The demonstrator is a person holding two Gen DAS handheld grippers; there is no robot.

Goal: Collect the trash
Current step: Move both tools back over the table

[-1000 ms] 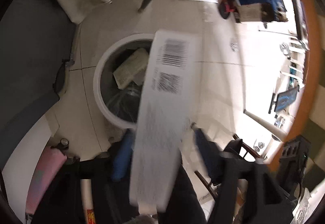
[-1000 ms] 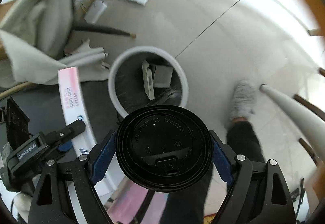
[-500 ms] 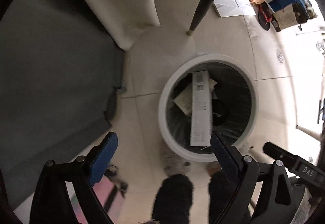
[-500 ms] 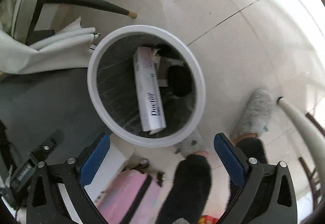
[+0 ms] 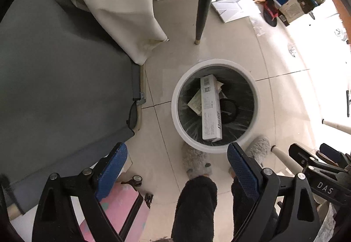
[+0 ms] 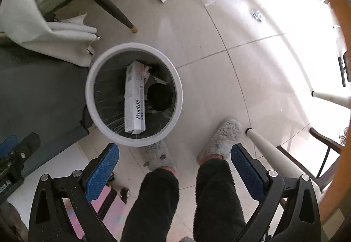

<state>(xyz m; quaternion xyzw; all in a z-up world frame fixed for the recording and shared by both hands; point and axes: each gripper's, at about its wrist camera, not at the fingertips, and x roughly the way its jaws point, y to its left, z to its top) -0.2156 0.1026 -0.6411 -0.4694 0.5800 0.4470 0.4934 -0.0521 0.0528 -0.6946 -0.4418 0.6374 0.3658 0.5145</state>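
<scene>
Left wrist view is showing the left gripper [image 5: 175,162] spread wide and gripping nothing, hovering above the white trash bin [image 5: 175,114] that is standing on the tiled floor [image 5: 230,44]. Inside the bin, a long white carton [image 5: 210,108] is lying across a black cup lid [image 5: 228,110] and torn paper [image 5: 195,102]. Right gripper [image 6: 174,159] is likewise gaping and unloaded, positioned above the bin [image 6: 91,97], with grey slippers [image 6: 219,138] just beside the bin's rim.
</scene>
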